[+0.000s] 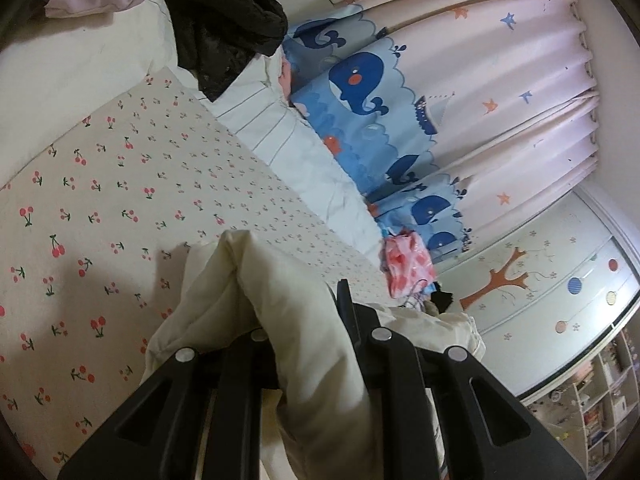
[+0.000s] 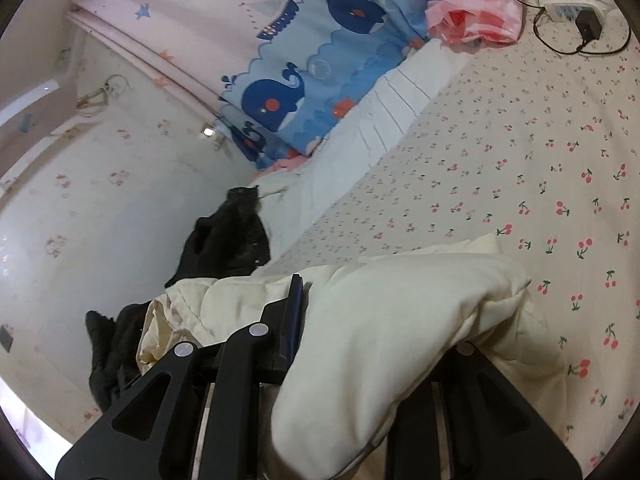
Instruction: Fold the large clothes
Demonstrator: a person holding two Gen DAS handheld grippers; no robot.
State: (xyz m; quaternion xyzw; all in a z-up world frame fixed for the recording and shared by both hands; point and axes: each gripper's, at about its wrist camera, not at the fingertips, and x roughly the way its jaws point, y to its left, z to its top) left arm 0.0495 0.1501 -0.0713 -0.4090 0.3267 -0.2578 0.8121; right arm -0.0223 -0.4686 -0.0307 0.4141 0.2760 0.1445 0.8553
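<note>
Over the cherry-print bed [image 1: 120,184]: cream padded coat [image 2: 400,320], soft, bulky, light; each hand-held gripper, left [image 1: 308,320] and right [image 2: 372,320], clamped on an edge fold.

Cherry-print bed sheet [image 1: 120,184], whale curtain [image 1: 360,80], tree-decal wardrobe [image 1: 540,280].

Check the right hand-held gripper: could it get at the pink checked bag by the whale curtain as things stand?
Probably not yet. The right hand-held gripper is shut on the cream padded garment, and the pink checked bag lies at the bed's far edge. The cherry-print sheet between them is bare.
</note>
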